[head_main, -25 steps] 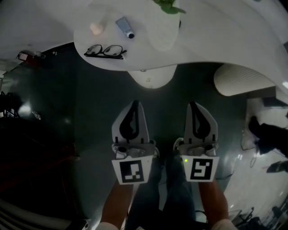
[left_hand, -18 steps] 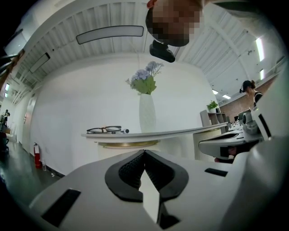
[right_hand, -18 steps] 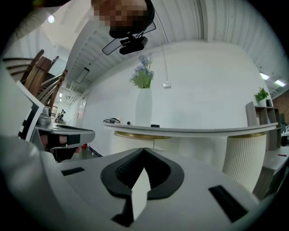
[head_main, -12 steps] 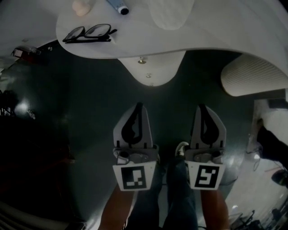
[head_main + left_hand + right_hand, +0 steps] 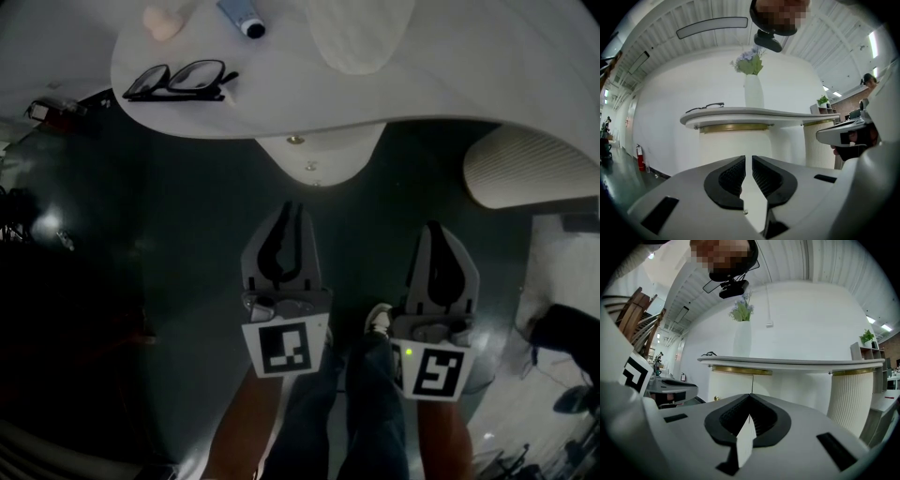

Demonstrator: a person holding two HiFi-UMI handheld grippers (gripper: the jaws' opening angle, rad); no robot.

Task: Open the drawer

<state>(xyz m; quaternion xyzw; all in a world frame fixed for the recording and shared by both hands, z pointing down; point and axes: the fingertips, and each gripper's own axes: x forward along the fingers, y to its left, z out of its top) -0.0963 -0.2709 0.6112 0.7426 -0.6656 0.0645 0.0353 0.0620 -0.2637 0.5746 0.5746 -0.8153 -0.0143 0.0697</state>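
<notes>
Grey-white plastic, both claws sat lower than a second earlier, pointing almost level at the furniture ahead. The left claw (image 5: 287,210) was opening, with a narrow slit between its pads and nothing in it. The right claw (image 5: 433,230) stood clenched and empty. This looked like an approach, with the left readying for a handle and nothing touched yet. The drawer could not be picked out for sure. It was probably in the white pedestal (image 5: 319,155) under the tabletop (image 5: 450,84), where small knobs showed, well apart from both claws and seemingly closed. Farther off lay spectacles (image 5: 178,80), a tube (image 5: 240,16) and a vase (image 5: 753,91). No writing was legible, only square markers (image 5: 284,348).
</notes>
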